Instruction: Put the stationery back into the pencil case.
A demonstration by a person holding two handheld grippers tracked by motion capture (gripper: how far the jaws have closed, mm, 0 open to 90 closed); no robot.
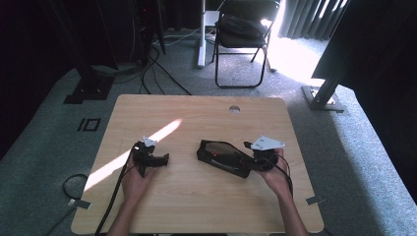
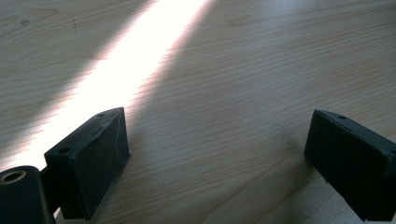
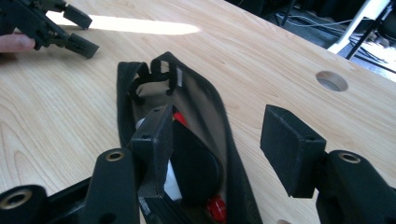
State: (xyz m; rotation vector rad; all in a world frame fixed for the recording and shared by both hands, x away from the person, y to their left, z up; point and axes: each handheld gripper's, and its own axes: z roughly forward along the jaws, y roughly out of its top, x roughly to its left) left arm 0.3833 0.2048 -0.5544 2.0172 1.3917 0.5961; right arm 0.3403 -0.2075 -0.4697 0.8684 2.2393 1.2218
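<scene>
Bare wooden table (image 1: 196,196) between both hands, open black pouch (image 1: 221,156) blocking right of centre

high view looks down on table (image 1: 196,196); both gripper views sit close, low over same tabletop.

The table (image 1: 196,196) is pale wood, smooth and matt with fine grain. The pouch (image 3: 219,121) is black woven cloth, dull. The gripper pads (image 2: 93,154) look like rough matt black plastic.

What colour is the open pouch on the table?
Black pouch, seen best in the right gripper view.
</scene>
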